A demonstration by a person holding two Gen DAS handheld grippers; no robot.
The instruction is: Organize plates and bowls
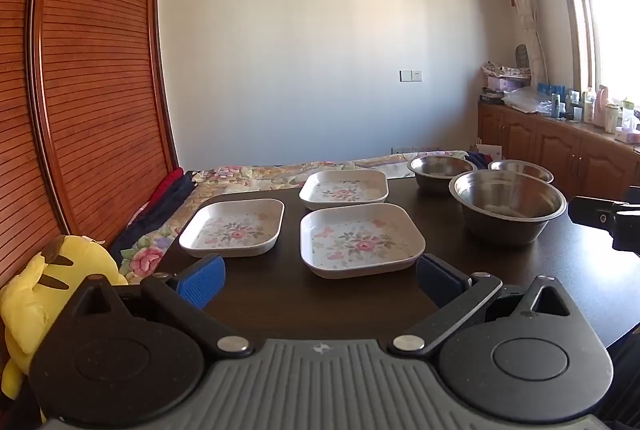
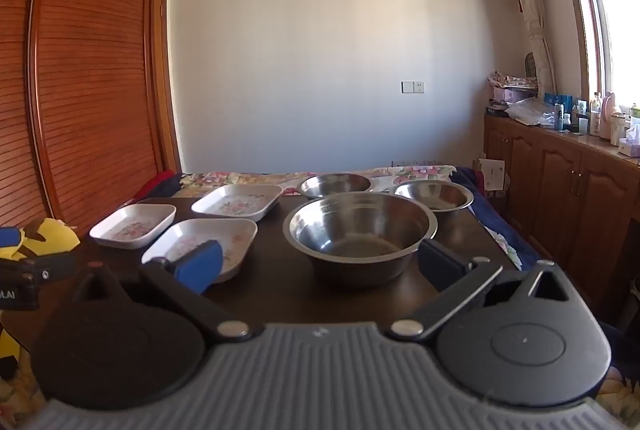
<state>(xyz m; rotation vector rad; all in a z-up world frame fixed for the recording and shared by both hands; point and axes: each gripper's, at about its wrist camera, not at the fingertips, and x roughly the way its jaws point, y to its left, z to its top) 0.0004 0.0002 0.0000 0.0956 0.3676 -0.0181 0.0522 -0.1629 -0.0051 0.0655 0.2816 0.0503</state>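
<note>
Dark table [image 1: 520, 270], seen from both of my grippers, each held low and short of its near edge. On it stand three steel bowls to the right and three flowered square plates to the left, none stacked yet.

Large bowl [image 2: 362, 230]: nearest of the three, it sits straight ahead of my right gripper [image 2: 320, 262], centred between the two fingers but beyond their tips. The jaws stand wide and hold nothing. Two small bowls lie behind it, one at back left [image 2: 335, 184], one at back right [image 2: 434, 195].

Near plate [image 1: 362, 240]: it lies straight ahead of my left gripper [image 1: 320, 280], just past the fingertips, one flat side turned toward me. These jaws too are wide and empty. The left plate [image 1: 232, 228] lies beside it, a little apart; the far plate [image 1: 344, 188] lies behind it.

I judge that the left hand is nearer the plates and the right hand nearer the bowls, so each would take its own kind.

Hard to make out: the back right bowl is partly hidden behind the large one in the left view, and a blue finger pad [image 2: 200, 266] covers the near corner of the closest plate in the right view.
</note>
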